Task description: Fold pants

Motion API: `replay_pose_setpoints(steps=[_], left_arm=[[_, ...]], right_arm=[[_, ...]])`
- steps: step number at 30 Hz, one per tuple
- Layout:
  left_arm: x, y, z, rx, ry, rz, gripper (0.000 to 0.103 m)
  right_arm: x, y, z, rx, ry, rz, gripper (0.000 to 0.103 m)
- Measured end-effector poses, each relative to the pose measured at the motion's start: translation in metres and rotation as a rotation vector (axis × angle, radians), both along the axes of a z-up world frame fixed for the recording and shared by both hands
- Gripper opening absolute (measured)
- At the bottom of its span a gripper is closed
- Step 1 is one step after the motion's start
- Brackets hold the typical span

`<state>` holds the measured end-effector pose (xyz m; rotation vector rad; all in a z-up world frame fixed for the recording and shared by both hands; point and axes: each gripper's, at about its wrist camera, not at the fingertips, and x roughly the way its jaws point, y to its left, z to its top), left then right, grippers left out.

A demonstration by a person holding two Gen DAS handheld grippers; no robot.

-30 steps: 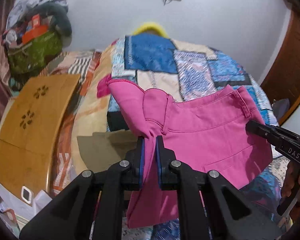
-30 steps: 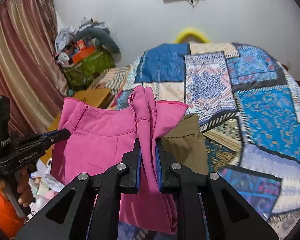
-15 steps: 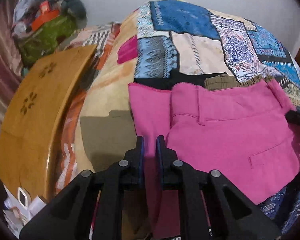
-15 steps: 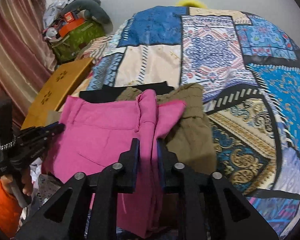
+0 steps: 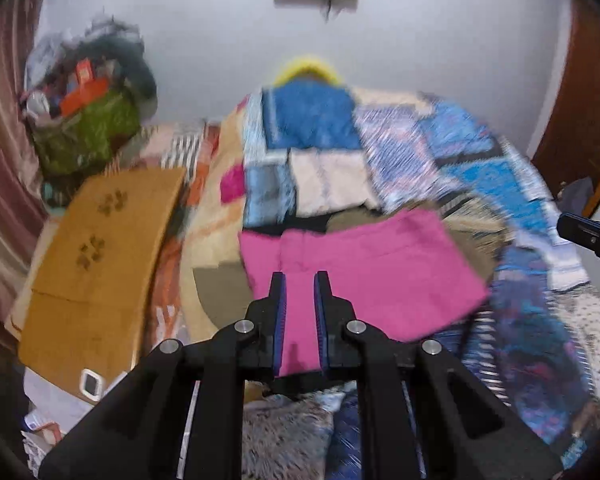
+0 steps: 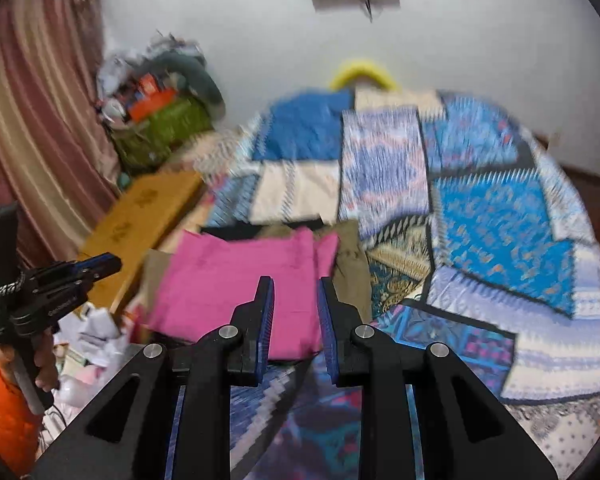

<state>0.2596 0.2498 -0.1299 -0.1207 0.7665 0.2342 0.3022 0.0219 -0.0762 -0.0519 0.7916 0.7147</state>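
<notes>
Lying pants: pink pants (image 5: 372,280) flat on patchwork quilt (image 5: 480,168), near the bed's near edge; far edge overlaps an olive garment (image 6: 352,264) and a black one (image 6: 236,232).
Pants edges: near hem close to the quilt's drop-off; left side next to the quilt's left edge.
L gripper (image 5: 299,280): jaws almost together, nothing clamped; pants seen behind the narrow gap. In the right wrist view it sits off to the left, clear of the cloth, in a hand (image 6: 40,360).
R gripper (image 6: 296,284): jaws a bit apart, pads not pressing cloth, above the pants' right edge.
Open room: wide bare quilt to the right and far side.
Tight side: wooden board (image 5: 100,248), clutter pile (image 5: 84,132), curtain (image 6: 32,100) at left.
Writing: lettering on L gripper body, too blurred to read.
</notes>
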Motion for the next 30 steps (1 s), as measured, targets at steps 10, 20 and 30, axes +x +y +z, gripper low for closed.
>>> replay_pose_setpoints(steps=[10, 20, 30], left_arm=[[-0.137, -0.074, 0.122, 0.071, -0.31, -0.055, 0.013], [-0.246, -0.121, 0.157, 0.121, -0.479, -0.031, 0.045], [-0.285, -0.134, 0.16, 0.15, -0.557, -0.006, 0.097]], right_arm=[[-0.131, -0.038, 0.106, 0.18, -0.28, 0.05, 0.02], [-0.223, -0.069, 0.137, 0.28, -0.466, 0.022, 0.053], [-0.245, -0.075, 0.138, 0.305, -0.517, -0.04, 0.102]])
